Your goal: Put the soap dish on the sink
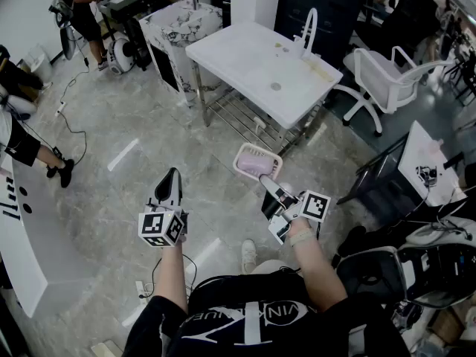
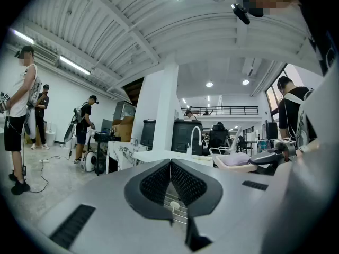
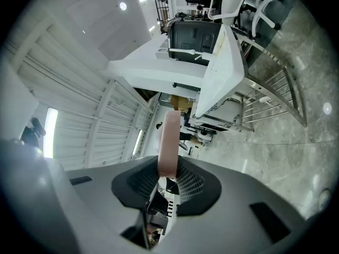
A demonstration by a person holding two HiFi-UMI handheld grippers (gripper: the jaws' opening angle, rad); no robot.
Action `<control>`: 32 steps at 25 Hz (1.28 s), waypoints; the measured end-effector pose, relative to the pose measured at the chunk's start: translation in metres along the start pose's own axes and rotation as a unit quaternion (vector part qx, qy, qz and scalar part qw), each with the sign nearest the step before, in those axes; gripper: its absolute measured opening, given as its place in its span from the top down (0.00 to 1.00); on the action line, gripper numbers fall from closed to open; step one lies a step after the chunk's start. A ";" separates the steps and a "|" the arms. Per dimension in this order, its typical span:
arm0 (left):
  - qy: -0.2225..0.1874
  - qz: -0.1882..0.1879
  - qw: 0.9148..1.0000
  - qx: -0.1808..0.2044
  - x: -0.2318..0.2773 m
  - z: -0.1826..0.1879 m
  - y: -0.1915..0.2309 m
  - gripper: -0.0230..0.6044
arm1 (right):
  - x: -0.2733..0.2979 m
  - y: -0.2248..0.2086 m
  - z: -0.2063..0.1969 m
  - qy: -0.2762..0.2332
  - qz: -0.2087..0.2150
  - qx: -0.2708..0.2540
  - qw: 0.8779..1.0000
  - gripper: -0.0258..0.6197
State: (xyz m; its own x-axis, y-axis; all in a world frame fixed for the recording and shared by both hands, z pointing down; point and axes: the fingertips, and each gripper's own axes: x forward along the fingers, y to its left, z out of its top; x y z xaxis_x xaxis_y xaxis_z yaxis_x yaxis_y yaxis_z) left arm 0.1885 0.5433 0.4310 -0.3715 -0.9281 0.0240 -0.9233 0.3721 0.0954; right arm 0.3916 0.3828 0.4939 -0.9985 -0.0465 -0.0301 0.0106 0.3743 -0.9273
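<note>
Torso [image 1: 245, 318]: the person's black shirt filled the bottom of the head view, both forearms stretched out level ahead of it.
Sink [image 1: 238, 54]: white, on a metal frame, it stood well apart from the person across bare grey floor [image 1: 149, 132], its top clear around the drain.
Faucet [image 1: 309, 28]: a tall white loop rose at the sink's far rim.
Right gripper [image 1: 269, 186]: its jaws were clamped on one thin edge of the dish, which jutted out beyond them.
Left gripper [image 1: 171, 175]: its jaws were together with nothing between them, carried idle to the side.
Soap dish [image 1: 256, 162]: white with a pink inside, it hung in the air over the floor, not yet near the sink.
Risk, grip: with only a rim pinched, the dish could probably pivot or slip out on the walk over, since its weight hung off to one side.
Risk, placing: a careless approach might knock the dish against the faucet or the sink's edge and twist it loose.
</note>
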 end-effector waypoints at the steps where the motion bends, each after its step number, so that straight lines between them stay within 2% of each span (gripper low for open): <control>1: -0.001 -0.002 1.000 0.000 0.010 0.000 -0.004 0.93 | 0.002 -0.005 0.008 0.001 -0.006 0.003 1.000 0.82; 6: -0.002 -0.001 1.000 -0.006 0.057 -0.004 -0.022 0.93 | 0.016 -0.027 0.045 0.004 -0.024 0.010 1.000 0.82; 15: 0.008 0.005 1.000 -0.007 0.102 -0.012 -0.031 0.93 | 0.039 -0.053 0.077 0.000 -0.055 0.031 0.998 0.82; 18: 0.011 0.002 1.000 -0.010 0.111 -0.014 -0.030 0.93 | 0.049 -0.056 0.084 -0.005 -0.052 0.036 0.998 0.82; 23: 0.020 0.003 1.000 -0.018 0.126 -0.018 -0.019 0.93 | 0.075 -0.059 0.094 -0.015 -0.039 0.045 0.998 0.82; 26: 0.020 -0.002 1.000 -0.020 0.142 -0.018 -0.008 0.93 | 0.091 -0.064 0.099 -0.014 -0.047 0.046 0.998 0.82; 32: 0.016 -0.017 0.999 -0.022 0.199 -0.015 0.024 0.93 | 0.140 -0.076 0.127 -0.030 -0.042 0.042 0.998 0.82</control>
State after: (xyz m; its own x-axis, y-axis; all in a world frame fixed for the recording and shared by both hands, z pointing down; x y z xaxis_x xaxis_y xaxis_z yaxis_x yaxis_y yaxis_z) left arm 0.0940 0.3670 0.4528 -0.3361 -0.9405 0.0510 -0.9299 0.3399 0.1408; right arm 0.2578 0.2304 0.5130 -0.9910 -0.1311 0.0286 -0.0657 0.2881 -0.9553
